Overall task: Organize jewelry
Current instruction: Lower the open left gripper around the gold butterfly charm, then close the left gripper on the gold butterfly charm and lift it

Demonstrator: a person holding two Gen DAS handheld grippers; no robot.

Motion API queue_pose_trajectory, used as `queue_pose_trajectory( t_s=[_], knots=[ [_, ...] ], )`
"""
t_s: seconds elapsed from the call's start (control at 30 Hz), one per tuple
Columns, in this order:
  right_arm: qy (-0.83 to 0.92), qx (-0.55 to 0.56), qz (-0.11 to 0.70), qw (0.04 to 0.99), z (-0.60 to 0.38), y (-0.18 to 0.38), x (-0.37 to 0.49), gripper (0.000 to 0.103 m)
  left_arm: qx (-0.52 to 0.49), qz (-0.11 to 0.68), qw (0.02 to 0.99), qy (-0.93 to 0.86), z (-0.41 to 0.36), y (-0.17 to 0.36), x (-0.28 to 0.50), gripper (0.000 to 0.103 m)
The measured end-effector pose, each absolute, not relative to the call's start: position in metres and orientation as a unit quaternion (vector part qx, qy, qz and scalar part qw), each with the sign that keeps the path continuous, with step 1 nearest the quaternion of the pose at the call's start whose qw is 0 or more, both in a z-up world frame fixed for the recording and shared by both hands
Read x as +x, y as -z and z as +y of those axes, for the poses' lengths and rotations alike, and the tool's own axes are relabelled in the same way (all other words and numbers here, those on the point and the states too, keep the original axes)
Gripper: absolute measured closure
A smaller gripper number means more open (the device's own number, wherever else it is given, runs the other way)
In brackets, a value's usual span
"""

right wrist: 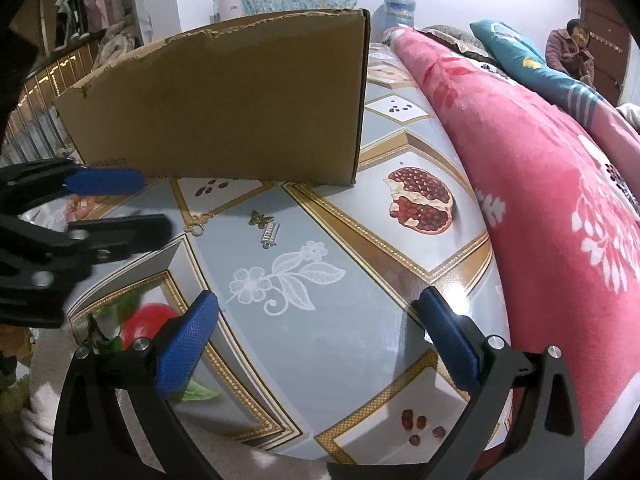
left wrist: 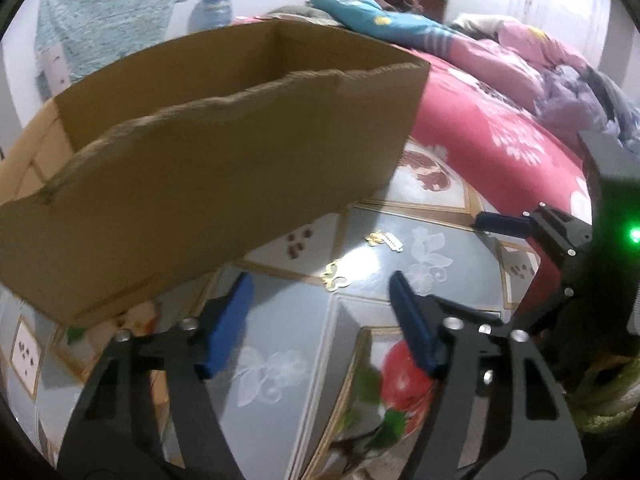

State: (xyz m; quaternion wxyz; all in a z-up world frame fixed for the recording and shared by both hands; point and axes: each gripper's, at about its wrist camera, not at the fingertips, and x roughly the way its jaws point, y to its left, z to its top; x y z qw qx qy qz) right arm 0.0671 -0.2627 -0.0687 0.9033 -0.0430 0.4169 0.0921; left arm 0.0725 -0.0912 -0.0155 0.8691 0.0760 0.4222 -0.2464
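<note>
Left gripper (left wrist: 322, 300) nearest, blue pads spread, nothing between them. Right gripper (right wrist: 320, 312) likewise spread and empty over the table (right wrist: 320, 344).

Just beyond the fingertips: three small jewelry pieces loose on the tabletop. Counted a gold ring-shaped clasp (right wrist: 198, 227), a gold butterfly charm (right wrist: 260, 218) and a silver toothed clip (right wrist: 271, 235); charm and clip touching or nearly so, clasp near, slightly apart.

Behind them, one open cardboard box (right wrist: 224, 104) with a torn top edge, standing on the table and blocking the view past it.

Table covered in glossy patterned sheet: white flowers, pomegranates, gold borders. Pink flowered blanket (right wrist: 560, 200) alongside on a bed. Farthest, one seated person (right wrist: 568, 52) by a dark door, faces unclear.
</note>
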Motion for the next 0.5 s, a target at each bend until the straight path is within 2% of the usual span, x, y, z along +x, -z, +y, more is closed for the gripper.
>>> queue_pose_trajectory(
  t_s=[0.03, 0.3, 0.5],
  knots=[
    [-0.092, -0.043, 0.416, 0.904, -0.263, 0.069, 0.066, 0.006, 0.080, 0.424, 0.867, 0.250, -0.096, 0.018, 0.074, 0.048],
    [-0.096, -0.043, 0.409, 0.907, -0.263, 0.070, 0.064, 0.006, 0.114, 0.432, 0.857, 0.258, -0.111, 0.029, 0.082, 0.068],
    [-0.096, -0.043, 0.408, 0.907, -0.264, 0.070, 0.064, 0.006, 0.144, 0.428, 0.854, 0.258, -0.119, 0.034, 0.083, 0.072]
  ],
)
